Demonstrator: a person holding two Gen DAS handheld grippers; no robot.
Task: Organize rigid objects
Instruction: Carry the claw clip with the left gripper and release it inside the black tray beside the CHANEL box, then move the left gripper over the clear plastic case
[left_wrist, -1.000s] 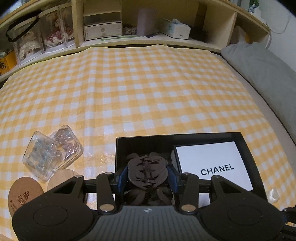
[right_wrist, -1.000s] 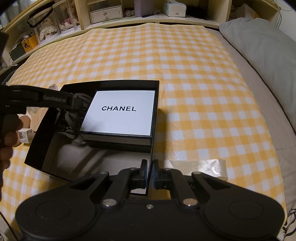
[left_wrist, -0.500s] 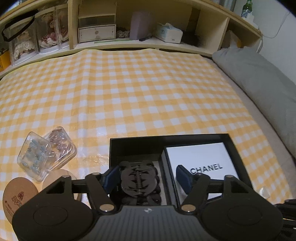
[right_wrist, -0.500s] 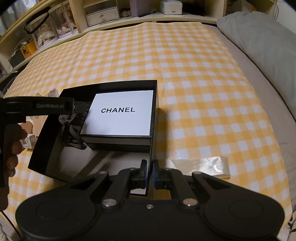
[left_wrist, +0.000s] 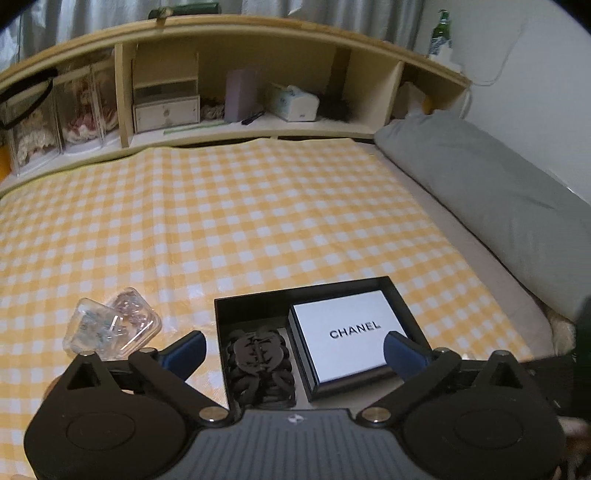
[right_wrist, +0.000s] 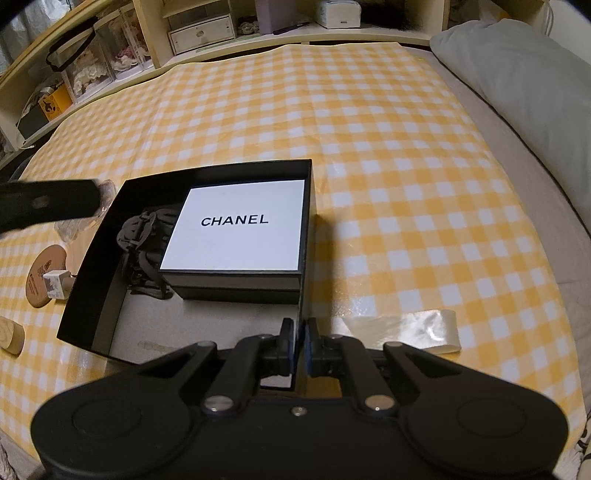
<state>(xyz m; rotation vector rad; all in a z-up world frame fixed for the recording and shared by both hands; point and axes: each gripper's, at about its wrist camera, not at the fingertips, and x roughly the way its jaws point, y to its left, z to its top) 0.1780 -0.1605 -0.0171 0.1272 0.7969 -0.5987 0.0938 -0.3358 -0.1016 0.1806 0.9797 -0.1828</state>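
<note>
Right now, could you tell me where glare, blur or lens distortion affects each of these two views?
Left wrist view: the fisheye bows the shelf into an arc, and light glares faintly off the checked cloth behind the black tray. Right wrist view: the left gripper's arm is motion-blurred, with bright glare on the cloth and the clear strip beside the right gripper.

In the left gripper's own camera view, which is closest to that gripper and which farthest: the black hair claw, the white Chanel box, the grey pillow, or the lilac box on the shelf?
From the left gripper:
1. Black hair claw, just ahead, inside the black tray.
2. White Chanel box, beside the claw on its right; nearly as close.
3. Grey pillow, along the right.
4. Lilac box, on the back shelf.
</note>
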